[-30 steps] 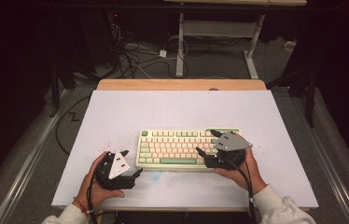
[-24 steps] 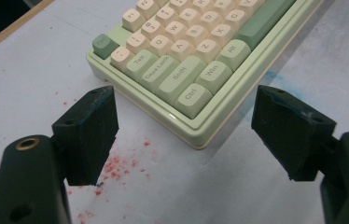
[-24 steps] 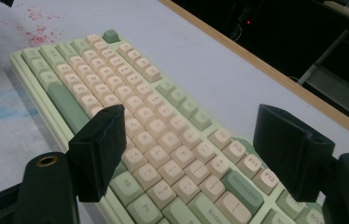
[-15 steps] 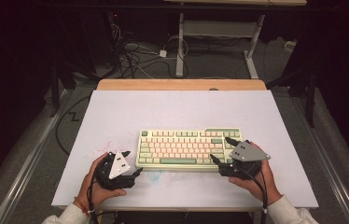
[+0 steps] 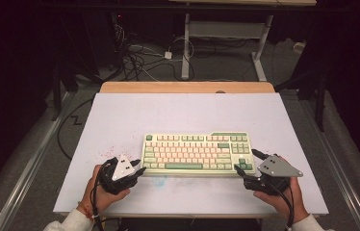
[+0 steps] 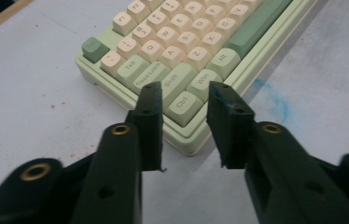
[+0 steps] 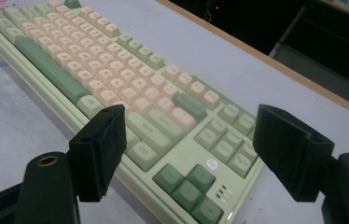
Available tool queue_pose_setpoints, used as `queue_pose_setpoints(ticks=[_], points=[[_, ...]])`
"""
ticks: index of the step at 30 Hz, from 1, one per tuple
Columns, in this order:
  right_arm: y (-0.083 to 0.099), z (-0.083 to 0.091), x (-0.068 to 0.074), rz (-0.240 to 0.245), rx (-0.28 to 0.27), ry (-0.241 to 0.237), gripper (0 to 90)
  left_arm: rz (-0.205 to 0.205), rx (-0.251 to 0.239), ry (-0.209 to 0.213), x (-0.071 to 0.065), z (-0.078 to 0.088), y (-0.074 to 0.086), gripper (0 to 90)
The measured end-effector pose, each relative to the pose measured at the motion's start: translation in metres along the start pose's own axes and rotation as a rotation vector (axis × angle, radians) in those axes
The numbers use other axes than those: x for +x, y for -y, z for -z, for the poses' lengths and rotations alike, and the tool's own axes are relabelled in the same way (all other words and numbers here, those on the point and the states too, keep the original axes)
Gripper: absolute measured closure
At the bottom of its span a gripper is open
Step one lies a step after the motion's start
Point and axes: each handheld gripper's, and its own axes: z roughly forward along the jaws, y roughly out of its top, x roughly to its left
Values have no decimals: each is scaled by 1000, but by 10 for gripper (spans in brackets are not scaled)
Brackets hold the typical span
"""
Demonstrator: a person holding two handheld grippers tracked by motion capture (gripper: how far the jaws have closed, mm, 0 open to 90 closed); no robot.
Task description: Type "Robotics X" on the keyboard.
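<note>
Keyboard [image 5: 198, 152] between left tongs [image 5: 140, 170]; right tongs [image 5: 246, 162].

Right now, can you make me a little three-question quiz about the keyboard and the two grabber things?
1. True or false: the left gripper has its jaws over the front left corner of the keyboard.
2. Which gripper stands wider open? A) left B) right
3. What colour is the long space bar?

Key
1. True: its tips hang above the Ctrl key, pinching nothing.
2. B: the right gripper gapes wide at the front right corner, by the arrow keys. The left jaws have just been closing.
3. Green.
</note>
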Motion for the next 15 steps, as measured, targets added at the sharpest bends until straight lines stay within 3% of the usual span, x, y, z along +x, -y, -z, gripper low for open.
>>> queue_pose_setpoints(ticks=[4,7,12,15], points=[[6,5,-1,-3,15,9,259,24,7,28,1,-3,-5,797],[10,7,-1,-13,30,11,260,18,8,48,1,-5,-11,864],[15,10,2,-18,41,-4,259,-20,31,64,-3,-11,-25,872],[16,11,3,-10,44,-3,260,-13,23,84,-3,-15,-32,872]])
